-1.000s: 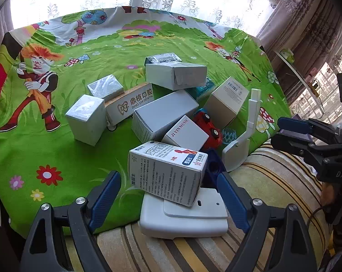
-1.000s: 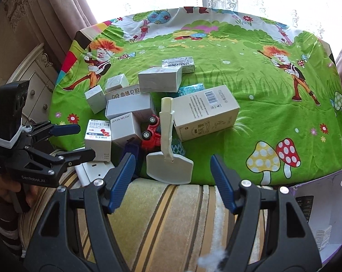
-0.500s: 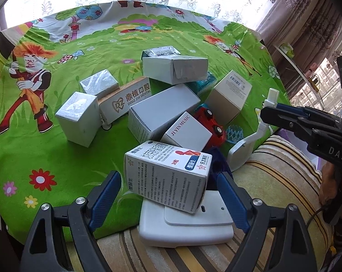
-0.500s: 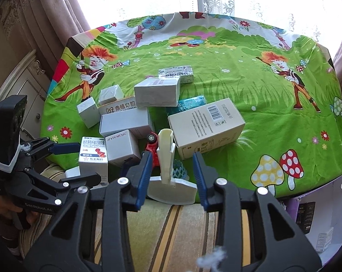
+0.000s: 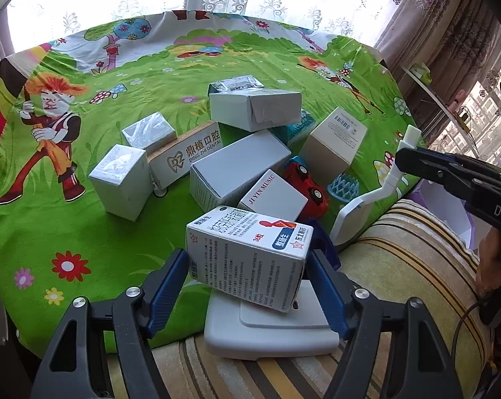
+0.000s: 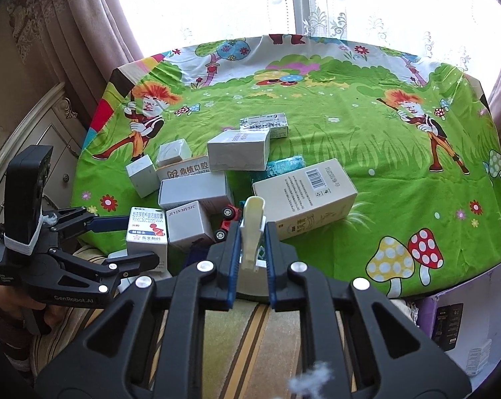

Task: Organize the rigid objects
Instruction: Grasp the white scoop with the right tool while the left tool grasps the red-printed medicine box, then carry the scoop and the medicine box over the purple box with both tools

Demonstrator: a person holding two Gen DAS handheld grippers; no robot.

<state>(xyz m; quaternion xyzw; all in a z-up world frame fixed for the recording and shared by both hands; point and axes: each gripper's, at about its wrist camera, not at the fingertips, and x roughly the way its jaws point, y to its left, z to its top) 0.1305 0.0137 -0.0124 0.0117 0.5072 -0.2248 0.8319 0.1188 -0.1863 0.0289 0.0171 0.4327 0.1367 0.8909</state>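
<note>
Stand [image 6: 252, 229] upright, clamped between right tool [image 6: 253, 232] pads.

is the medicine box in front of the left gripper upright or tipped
Tipped: the medicine box leans with one bottom edge on the white flat device, the other raised, between the left gripper's pads.

Printed cloth, card boxes and smooth plastic

The cartoon tablecloth [image 6: 366, 153] is matt woven fabric, lightly creased. The medicine box [image 5: 250, 259] and the other cartons are printed card; two small boxes [image 5: 120, 179] gleam under clear film. The white stand [image 5: 366, 199] and toy car [image 5: 307, 183] are glossy plastic; the striped cushion [image 5: 400, 266] looks plush.
</note>
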